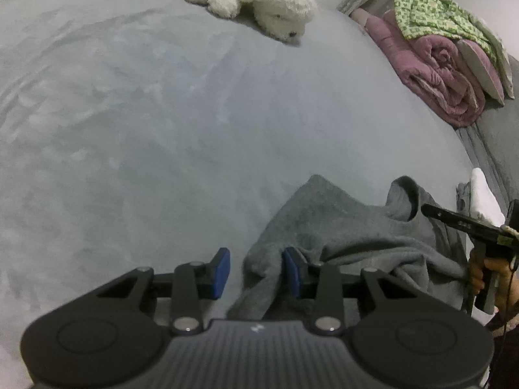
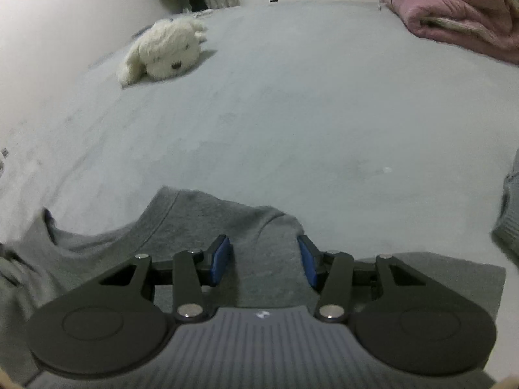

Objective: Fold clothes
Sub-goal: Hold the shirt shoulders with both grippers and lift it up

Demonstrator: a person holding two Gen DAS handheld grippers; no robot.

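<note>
Both grippers stand with their blue pads apart and press on nothing. Nearest in the left wrist view, the left gripper (image 1: 256,272) straddles a bunched fold at the left end of the grey sweatshirt (image 1: 340,227); cloth lies between the pads and brushes the right one, yet the left pad is clear of it, so the fold is not pinched. In the right wrist view the right gripper (image 2: 264,261) hangs open over a raised ridge of the same garment, neither pad closed on it.

That sweatshirt lies rumpled at the near edge of the grey bed cover (image 1: 129,129), its ribbed neck opening turned up toward the far side. It looks like a soft, thick knit: light, limp, sure to sag and drag when lifted, with no risk of breakage. Its napped surface probably grips the pads well. Seams and ribbed edges such as the collar, shoulders and hem seem the firmest places to pinch, one gripper at each end so the cloth hangs flat.

Farther off, a white plush dog (image 1: 256,3) lies on the cover, and at the far right sits a rolled pink quilt (image 1: 444,74) under a green patterned cloth (image 1: 431,13).
</note>
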